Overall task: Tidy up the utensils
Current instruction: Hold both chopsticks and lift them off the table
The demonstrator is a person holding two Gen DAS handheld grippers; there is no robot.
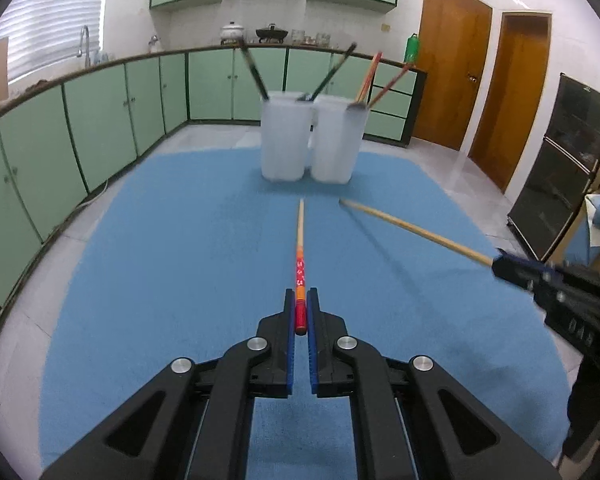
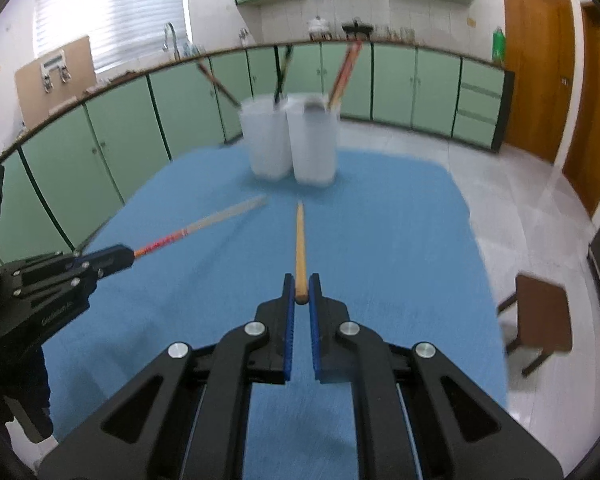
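My left gripper (image 1: 301, 300) is shut on the red end of an orange-and-red patterned chopstick (image 1: 300, 240), which points ahead above the blue mat (image 1: 172, 248). The right gripper (image 2: 300, 284) is shut on a plain wooden chopstick (image 2: 300, 240). Each shows in the other's view: right gripper (image 1: 498, 264) with its wooden chopstick (image 1: 412, 232), left gripper (image 2: 130, 256) with its patterned chopstick (image 2: 204, 222). Two white holders stand side by side at the mat's far end. The left holder (image 1: 284, 140) has dark chopsticks in it, the right holder (image 1: 338, 140) reddish ones.
The table with the blue mat stands in a kitchen with green cabinets (image 1: 100, 120) along the back and left. A brown stool (image 2: 540, 316) sits off the table's right side, and a dark cabinet (image 1: 560, 168) stands by the wooden doors.
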